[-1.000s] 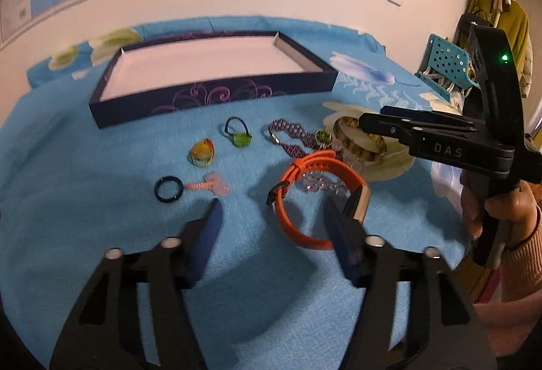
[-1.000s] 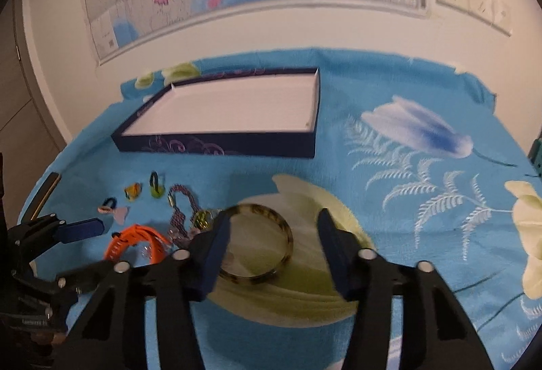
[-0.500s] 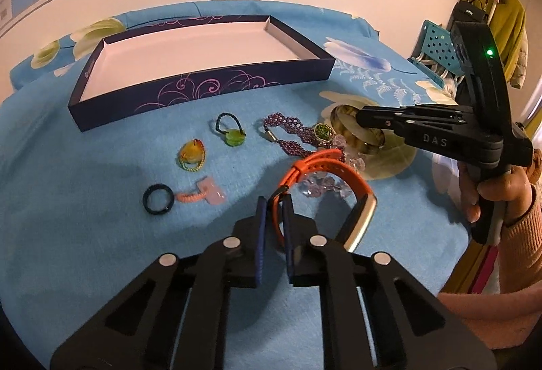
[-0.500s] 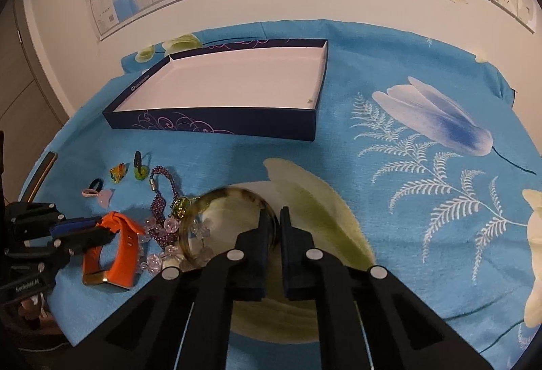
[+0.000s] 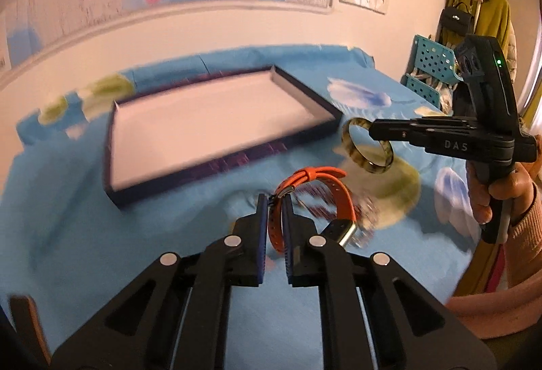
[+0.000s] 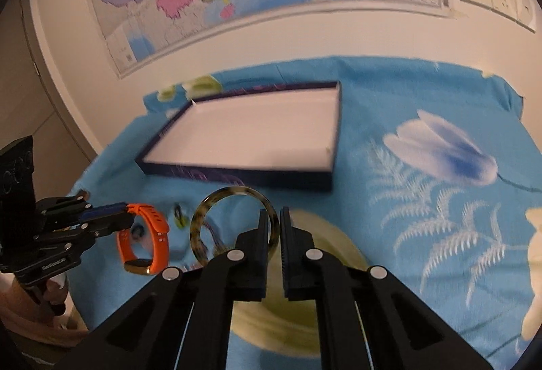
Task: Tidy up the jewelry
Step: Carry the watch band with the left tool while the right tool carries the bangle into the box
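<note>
My left gripper (image 5: 272,200) is shut on the strap of an orange watch (image 5: 313,190) and holds it above the blue cloth; the watch also shows in the right wrist view (image 6: 154,236). My right gripper (image 6: 273,217) is shut on a mottled brown-yellow bangle (image 6: 233,224) and holds it in the air; the bangle also shows in the left wrist view (image 5: 367,146). A shallow dark blue tray with a white floor (image 5: 111,160) lies beyond both, also seen in the right wrist view (image 6: 333,146). It holds nothing.
Small pieces of jewelry lie blurred on the cloth under the watch (image 6: 179,217). The flowered blue cloth (image 6: 423,217) covers the table. A wall with a map stands behind. A teal basket (image 5: 432,72) and hanging clothes are at the far right.
Both grippers closed, left on the watch strap and right on the bangle, and have lifted them off the cloth toward the tray. The view is motion-blurred.
</note>
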`<action>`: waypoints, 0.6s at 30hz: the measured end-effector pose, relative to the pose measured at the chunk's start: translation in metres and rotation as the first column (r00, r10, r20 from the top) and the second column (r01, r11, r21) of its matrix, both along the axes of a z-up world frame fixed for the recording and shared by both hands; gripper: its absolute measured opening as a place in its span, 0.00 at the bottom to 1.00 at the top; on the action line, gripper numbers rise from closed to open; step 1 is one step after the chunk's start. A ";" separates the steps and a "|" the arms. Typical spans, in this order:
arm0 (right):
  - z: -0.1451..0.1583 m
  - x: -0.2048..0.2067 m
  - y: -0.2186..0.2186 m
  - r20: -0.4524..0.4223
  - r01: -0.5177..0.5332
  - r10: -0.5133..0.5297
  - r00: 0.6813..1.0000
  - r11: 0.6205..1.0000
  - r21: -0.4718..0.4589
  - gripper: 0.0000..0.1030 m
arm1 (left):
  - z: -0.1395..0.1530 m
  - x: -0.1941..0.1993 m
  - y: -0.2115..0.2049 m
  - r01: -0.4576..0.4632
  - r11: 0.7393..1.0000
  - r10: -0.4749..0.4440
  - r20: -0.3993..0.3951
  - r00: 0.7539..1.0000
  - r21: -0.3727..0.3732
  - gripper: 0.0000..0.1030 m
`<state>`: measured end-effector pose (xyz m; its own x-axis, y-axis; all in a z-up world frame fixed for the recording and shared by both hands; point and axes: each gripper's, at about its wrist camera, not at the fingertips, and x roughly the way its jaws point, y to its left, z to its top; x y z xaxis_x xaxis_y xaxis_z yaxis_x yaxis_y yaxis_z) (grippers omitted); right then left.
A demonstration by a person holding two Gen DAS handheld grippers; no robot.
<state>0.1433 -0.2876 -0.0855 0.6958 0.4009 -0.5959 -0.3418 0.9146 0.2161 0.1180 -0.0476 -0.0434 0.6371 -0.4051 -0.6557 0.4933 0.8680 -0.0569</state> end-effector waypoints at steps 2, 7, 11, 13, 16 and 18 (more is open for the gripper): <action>0.005 0.011 0.004 0.011 -0.001 0.001 1.000 1.000 -0.003 0.05 | 0.010 0.011 0.004 -0.011 1.000 0.011 0.022 1.000 0.011 0.09; 0.015 0.052 0.010 0.013 0.014 -0.013 1.000 1.000 -0.001 0.05 | 0.027 0.054 0.017 -0.041 0.999 0.039 0.053 0.998 0.033 0.09; 0.019 0.089 0.017 0.007 0.024 -0.024 1.000 1.000 -0.004 0.05 | 0.028 0.091 0.022 -0.060 0.997 0.058 0.051 0.997 0.054 0.09; 0.019 0.108 0.020 -0.002 0.034 -0.034 0.999 0.999 -0.010 0.05 | 0.026 0.110 0.021 -0.061 0.996 0.058 0.045 0.997 0.071 0.09; 0.015 0.136 0.025 -0.032 0.049 -0.049 0.998 0.999 -0.001 0.05 | 0.023 0.132 0.019 -0.062 0.994 0.059 0.043 0.997 0.091 0.09; 0.012 0.154 0.030 -0.052 0.058 -0.058 0.997 0.998 0.001 0.05 | 0.020 0.147 0.015 -0.068 0.992 0.063 0.045 0.997 0.111 0.09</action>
